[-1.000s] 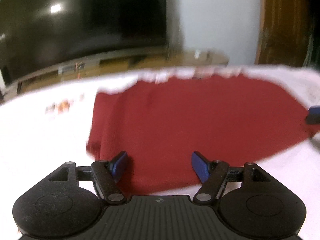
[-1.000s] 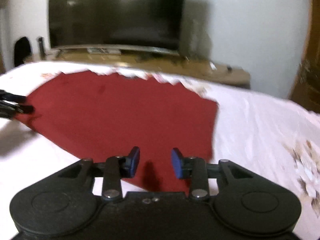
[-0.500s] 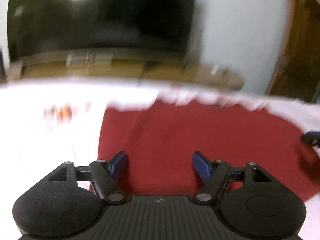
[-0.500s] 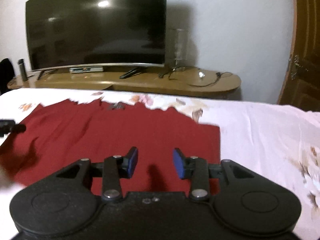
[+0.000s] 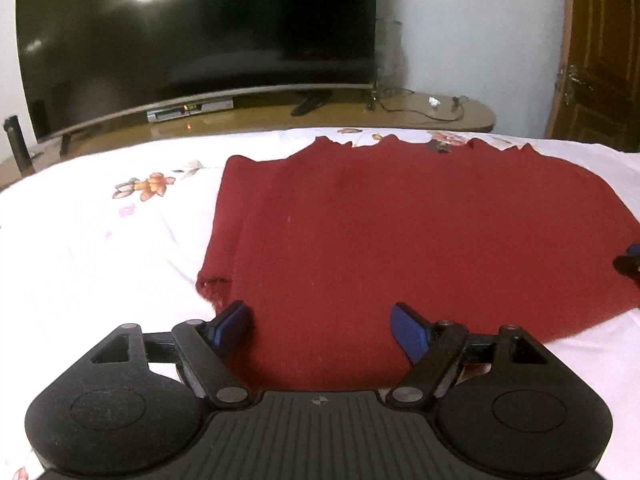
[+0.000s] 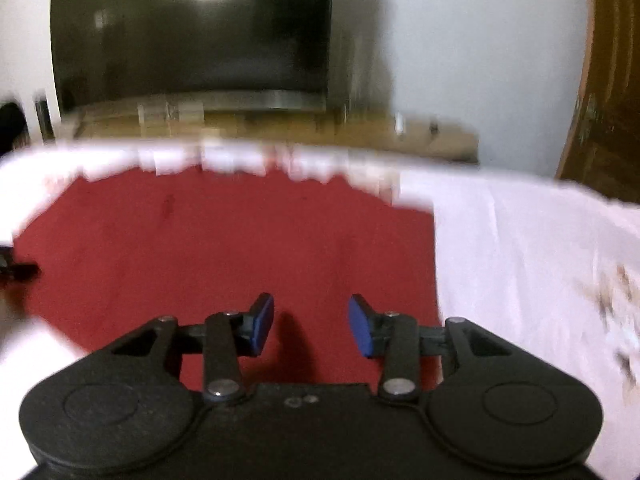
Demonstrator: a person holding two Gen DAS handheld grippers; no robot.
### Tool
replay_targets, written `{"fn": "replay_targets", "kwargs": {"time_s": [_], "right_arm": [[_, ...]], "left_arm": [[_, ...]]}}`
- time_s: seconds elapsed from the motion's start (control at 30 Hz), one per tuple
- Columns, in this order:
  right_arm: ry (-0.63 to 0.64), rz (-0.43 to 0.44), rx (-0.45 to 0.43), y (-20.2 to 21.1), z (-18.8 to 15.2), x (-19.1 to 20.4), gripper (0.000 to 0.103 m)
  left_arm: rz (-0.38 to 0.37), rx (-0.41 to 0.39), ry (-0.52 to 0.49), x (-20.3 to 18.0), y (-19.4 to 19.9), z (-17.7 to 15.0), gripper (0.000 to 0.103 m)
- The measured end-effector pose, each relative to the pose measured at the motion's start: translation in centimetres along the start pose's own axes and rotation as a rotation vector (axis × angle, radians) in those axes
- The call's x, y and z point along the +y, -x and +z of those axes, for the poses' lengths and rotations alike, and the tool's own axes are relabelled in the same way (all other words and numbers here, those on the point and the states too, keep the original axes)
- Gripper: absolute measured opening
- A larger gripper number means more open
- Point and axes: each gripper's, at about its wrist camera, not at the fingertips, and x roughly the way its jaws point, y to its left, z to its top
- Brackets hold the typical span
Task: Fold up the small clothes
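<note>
A dark red cloth [image 5: 400, 240] lies flat on a white flowered bedsheet [image 5: 100, 248]; its far edge is jagged and its left edge is folded over. My left gripper [image 5: 320, 330] is open and empty, over the cloth's near left corner. My right gripper [image 6: 310, 326] is open and empty, over the cloth's [image 6: 240, 248] near right part, in a blurred view. The right gripper's tip shows at the right edge of the left wrist view [image 5: 630, 262]. The left gripper's tip shows at the left edge of the right wrist view [image 6: 20, 270].
A large dark television [image 5: 192, 32] stands on a low wooden stand [image 5: 400, 114] beyond the bed, with cables and a set-top box [image 5: 190, 109] on it. A wooden door [image 5: 600, 48] is at the right. White sheet [image 6: 540, 264] lies right of the cloth.
Both grippers stayed open and empty. The left wrist view tilted up, then settled over the cloth's near left corner. The right wrist view rose, then dropped back toward the cloth, and is now blurred.
</note>
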Motion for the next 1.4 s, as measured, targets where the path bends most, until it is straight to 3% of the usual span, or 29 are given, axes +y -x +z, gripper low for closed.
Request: {"fn": "replay_targets", "kwargs": {"time_s": [0.1,0.2,0.3,0.37,0.47,0.63,1.0,1.23,1.3,1.4], "right_arm": [[-0.012,0.0,0.008,0.7,-0.2,-0.3,0.041],[-0.034,0.024,-0.07,3.0,0.2,-0.7,0.043],[-0.046,0.041,-0.086,4.2,0.1,-0.9,0.042],[-0.058,0.056,-0.092,4.7,-0.1,-1.0,0.042],[-0.077,0.087,-0.093,5.2,-0.8,-0.7,0.042],[-0.087,0.121,-0.086,5.6,-1.6,0.4,0.042],[-0.099,0.161,-0.096,5.0,-1.1,1.8,0.042],[-0.1,0.174,-0.094,3.7,-0.3,2.9,0.042],[-0.092,0.173,-0.092,3.2,0.0,3.2,0.042],[-0.09,0.169,-0.096,2.6,0.7,3.5,0.042]], "left_arm": [[0.012,-0.001,0.007,-0.3,1.1,0.5,0.078],[0.013,-0.011,0.011,-0.9,3.0,0.1,0.078],[-0.026,-0.015,0.069,-1.0,5.3,-1.0,0.078],[-0.093,0.009,0.179,-0.6,6.1,-2.1,0.078],[-0.203,0.073,0.45,0.9,5.5,-4.5,0.078],[-0.258,0.035,0.743,3.6,4.5,-5.3,0.078],[-0.274,-0.043,0.907,4.7,1.2,-5.5,0.076],[-0.27,-0.075,0.895,4.5,0.4,-4.8,0.076],[-0.275,-0.083,0.905,4.8,0.3,-4.8,0.073],[-0.278,-0.098,0.933,5.6,-0.5,-5.0,0.055]]}}
